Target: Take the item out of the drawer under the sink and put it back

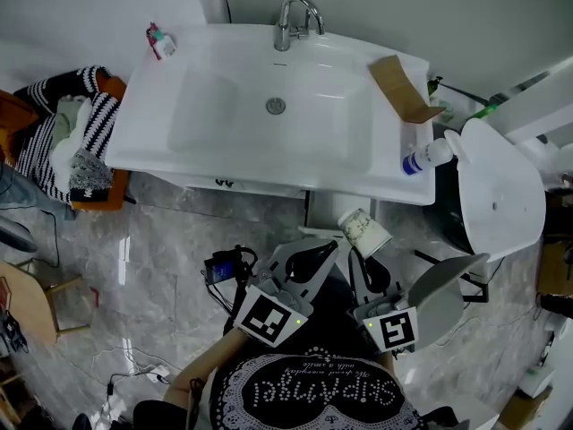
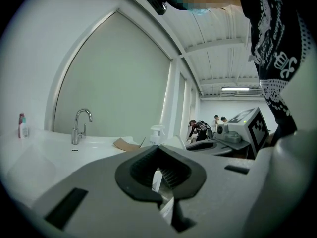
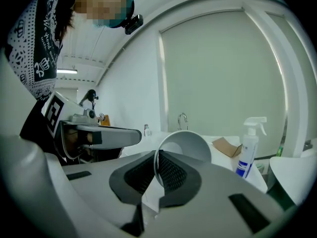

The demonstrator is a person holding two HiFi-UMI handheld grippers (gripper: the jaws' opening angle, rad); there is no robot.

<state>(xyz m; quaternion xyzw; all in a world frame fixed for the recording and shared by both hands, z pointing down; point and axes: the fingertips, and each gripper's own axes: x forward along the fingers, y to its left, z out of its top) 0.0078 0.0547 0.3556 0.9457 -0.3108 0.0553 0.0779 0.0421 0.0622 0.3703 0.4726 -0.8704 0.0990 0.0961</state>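
A paper cup with a printed pattern hangs on its side just in front of the white sink. My right gripper is shut on its rim. In the right gripper view the cup's rim sits pinched between the dark ribbed pads of that right gripper, with the cup's mouth facing me. My left gripper is beside it on the left, its tips together and nothing between them; the left gripper view shows the same left gripper. The sink's overhang hides the drawer under it.
A faucet stands at the back of the sink. On its right side lie a cardboard piece and a spray bottle. A small bottle stands at its left corner. A white bin is at the right, and a chair with striped clothes at the left.
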